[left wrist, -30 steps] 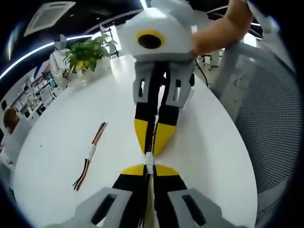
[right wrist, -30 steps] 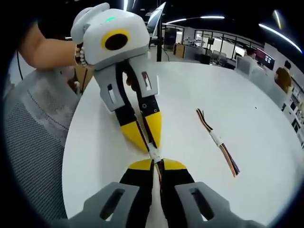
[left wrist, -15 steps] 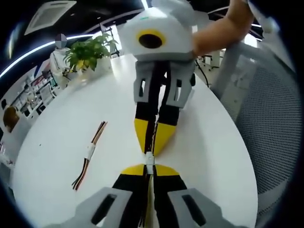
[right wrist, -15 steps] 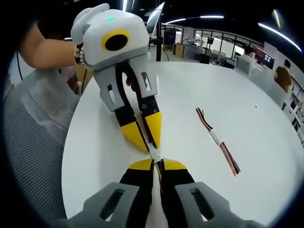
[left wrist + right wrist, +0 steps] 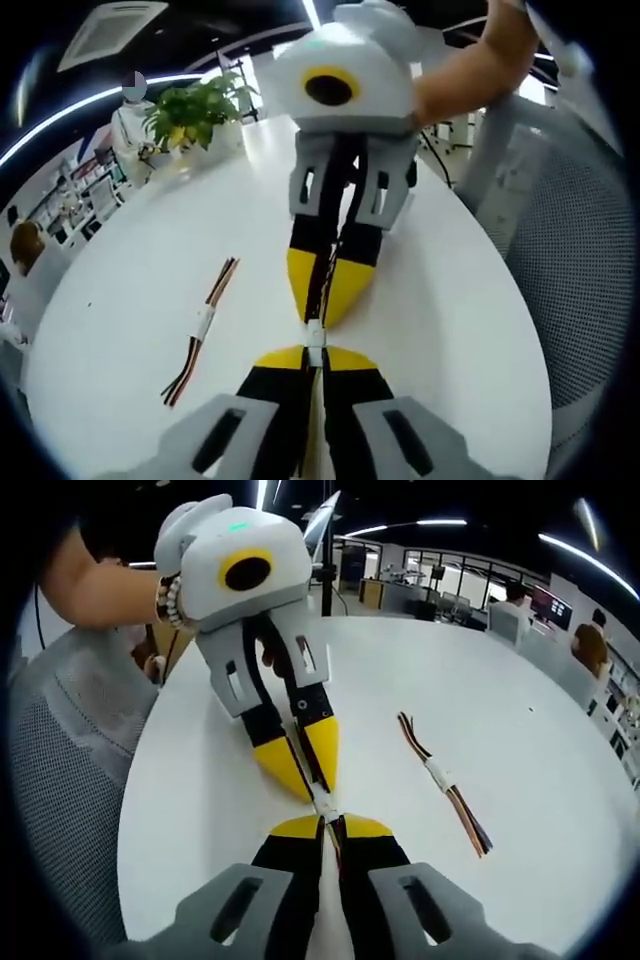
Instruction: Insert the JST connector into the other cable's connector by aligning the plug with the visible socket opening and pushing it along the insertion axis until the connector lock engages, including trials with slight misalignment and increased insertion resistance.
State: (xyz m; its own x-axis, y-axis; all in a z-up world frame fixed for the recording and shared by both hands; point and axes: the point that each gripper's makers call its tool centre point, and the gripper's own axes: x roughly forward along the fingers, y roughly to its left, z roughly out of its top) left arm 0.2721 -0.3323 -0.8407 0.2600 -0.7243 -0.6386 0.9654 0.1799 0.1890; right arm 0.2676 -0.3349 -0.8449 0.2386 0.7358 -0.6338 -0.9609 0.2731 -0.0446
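In the left gripper view, the left gripper [image 5: 316, 352] rises from the bottom centre with its yellow-tipped jaws pressed together on a small white connector [image 5: 315, 336] and the wires trailing back between them. Directly opposite, the right gripper [image 5: 322, 315] comes down from the top centre, its jaws likewise clamped on its own cable, tips nearly touching the left pair. The two tools stand tip to tip on one line, running up the middle of the frame, so the push has to go straight along that line. Whether the lock has caught cannot be told; the joint is too small.

In the right gripper view the same meeting sits low in the centre: the right gripper [image 5: 325, 825] points up at the connector [image 5: 322, 805], but the left gripper [image 5: 306, 783] leans in from the upper left, suggesting a slight angle between the plugs.

A spare joined cable [image 5: 201, 331] lies loose on the white table [image 5: 120, 300], left of centre, well apart from both tools.
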